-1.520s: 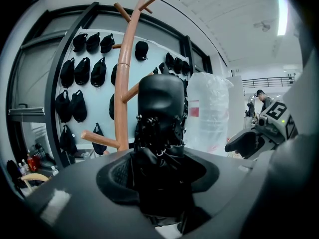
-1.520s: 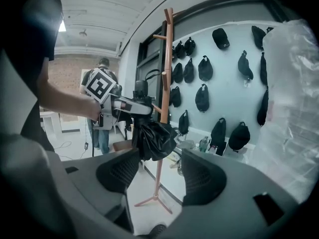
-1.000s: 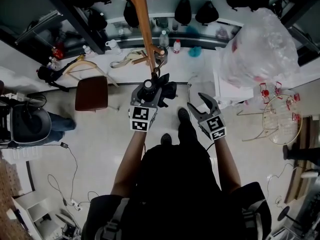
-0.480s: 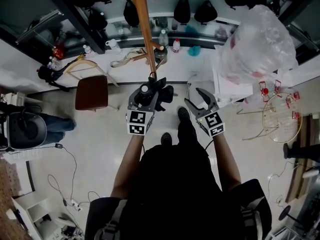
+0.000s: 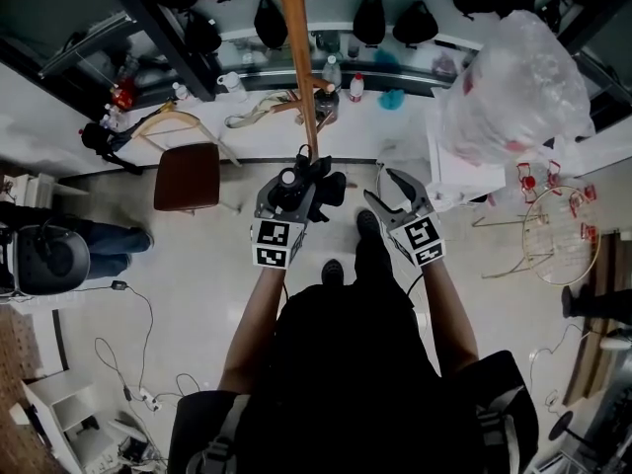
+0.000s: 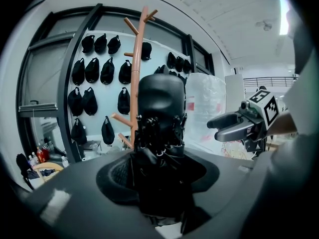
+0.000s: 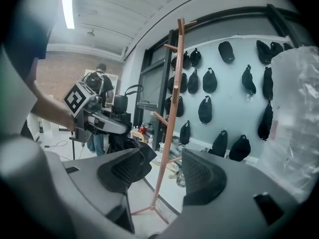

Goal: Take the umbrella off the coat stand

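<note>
- Pale glossy flooring and a light wall hung with rows of rounded black caps (image 7: 205, 109) made up the room, with dark metal frame posts crossing in front.
- Far left stood a brown stool (image 5: 186, 178) with a smooth, squarish seat, well apart from the work.
- Next came the coat stand (image 5: 301, 77), a slim pole of reddish wood with short angled pegs. The pegs in view looked bare, so the umbrella was judged already free of it.
- The left tool (image 5: 293, 188) was clamped on the umbrella (image 6: 159, 128), its jaws partly closed around the bundled middle. That was probably because folded cloth gives a firmer hold than the slick end.
- The umbrella itself was black and compact, with pleated fabric and rib tips clustered under a domed matte end. It was pointing towards the stand yet apart from it.
- The right tool (image 5: 385, 188) hovered just beside it, jaws spread with nothing between the ribbed pads, seemingly ready as a spare support.
- Far right, a crinkled clear plastic bag (image 5: 513, 77) bulged above a thin wire rack (image 5: 558, 235).
</note>
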Tool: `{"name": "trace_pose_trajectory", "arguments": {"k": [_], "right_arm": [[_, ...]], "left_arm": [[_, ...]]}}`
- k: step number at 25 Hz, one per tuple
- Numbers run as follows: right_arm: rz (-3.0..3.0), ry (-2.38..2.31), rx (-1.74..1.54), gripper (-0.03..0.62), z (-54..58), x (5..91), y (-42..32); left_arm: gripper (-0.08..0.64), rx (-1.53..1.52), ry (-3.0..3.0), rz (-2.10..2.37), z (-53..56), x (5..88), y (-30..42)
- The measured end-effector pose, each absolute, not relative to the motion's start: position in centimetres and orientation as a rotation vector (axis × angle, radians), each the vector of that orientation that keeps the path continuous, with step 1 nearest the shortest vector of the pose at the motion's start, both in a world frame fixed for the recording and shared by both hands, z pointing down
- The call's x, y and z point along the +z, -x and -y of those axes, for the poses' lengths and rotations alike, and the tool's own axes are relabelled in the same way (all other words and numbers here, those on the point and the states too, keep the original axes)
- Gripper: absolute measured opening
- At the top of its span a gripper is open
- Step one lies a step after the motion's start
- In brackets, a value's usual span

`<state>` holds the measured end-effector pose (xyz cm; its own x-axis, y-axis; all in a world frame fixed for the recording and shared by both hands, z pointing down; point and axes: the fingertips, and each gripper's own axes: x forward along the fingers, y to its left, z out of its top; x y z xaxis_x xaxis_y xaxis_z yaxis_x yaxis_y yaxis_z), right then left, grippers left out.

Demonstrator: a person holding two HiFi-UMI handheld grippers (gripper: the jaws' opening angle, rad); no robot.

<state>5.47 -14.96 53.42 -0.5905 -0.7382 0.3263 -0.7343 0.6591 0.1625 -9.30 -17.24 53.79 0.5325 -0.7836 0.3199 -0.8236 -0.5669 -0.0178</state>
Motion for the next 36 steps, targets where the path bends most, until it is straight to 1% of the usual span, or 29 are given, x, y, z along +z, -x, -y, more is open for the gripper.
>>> {"name": "trace_pose_trajectory", "arguments": {"k": [24,36], "right_arm": [[2.492,-1.159,-0.022,0.253,14.9,53.4,-4.7],[2.496,-1.156,-0.026,0.252,15.5,53.4,-5.5]], "left_arm": [[0.215,0.453,-2.611,1.405,15.8,54.1,11.1],[0.215,0.457,-2.604,1.410,15.7,54.2,10.4]]}}
